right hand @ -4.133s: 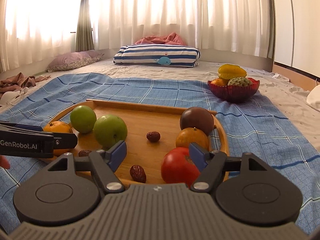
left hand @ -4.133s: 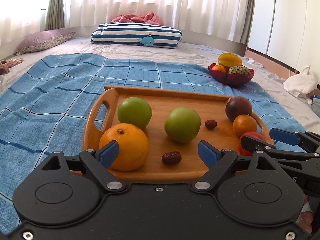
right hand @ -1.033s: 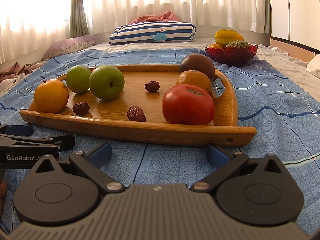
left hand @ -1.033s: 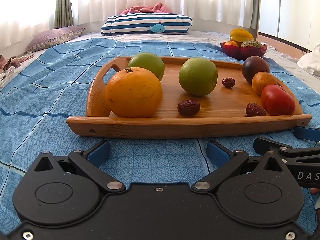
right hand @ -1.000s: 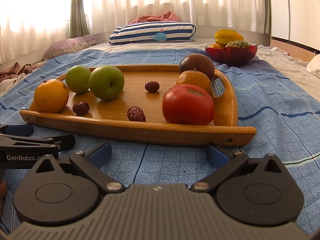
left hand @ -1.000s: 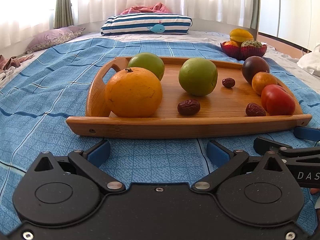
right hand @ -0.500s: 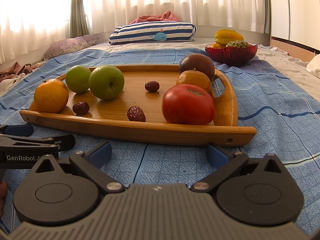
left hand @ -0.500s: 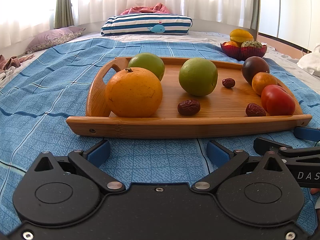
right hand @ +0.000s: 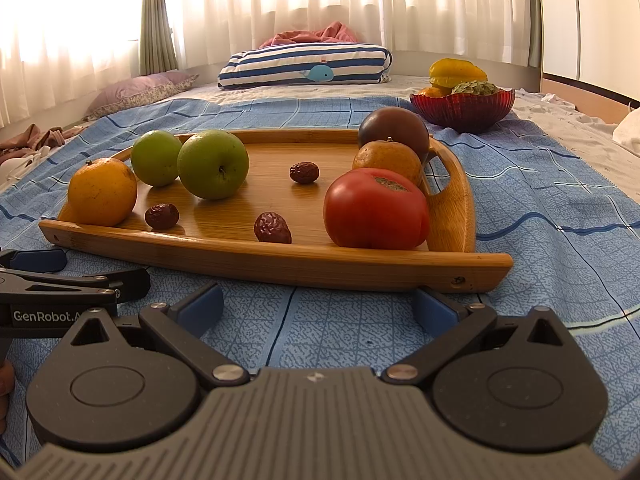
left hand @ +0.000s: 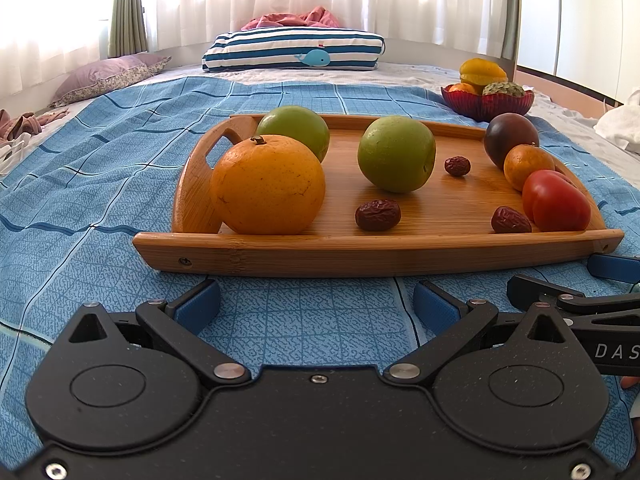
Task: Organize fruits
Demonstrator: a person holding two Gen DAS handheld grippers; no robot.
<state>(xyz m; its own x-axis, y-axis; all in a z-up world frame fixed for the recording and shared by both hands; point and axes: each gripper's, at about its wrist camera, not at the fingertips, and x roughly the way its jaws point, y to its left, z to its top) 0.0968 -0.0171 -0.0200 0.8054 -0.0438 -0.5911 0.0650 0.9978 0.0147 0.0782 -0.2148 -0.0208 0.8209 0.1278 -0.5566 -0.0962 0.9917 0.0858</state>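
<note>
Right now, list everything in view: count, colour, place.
wooden tray: one, light brown, on the blue checked blanket
large orange: one, tray's left near corner
green apples: two, tray's left half
dried dates: three, dark red, scattered on tray
tomato: one, red, tray's right near corner
small orange: one, behind tomato
dark purple fruit: one, behind small orange
red bowl: one, holding fruit, far right
striped pillow: one, blue-white, far end
purple pillow: one, far left
left tongs: open, before tray
right tongs: open, before tray
</note>
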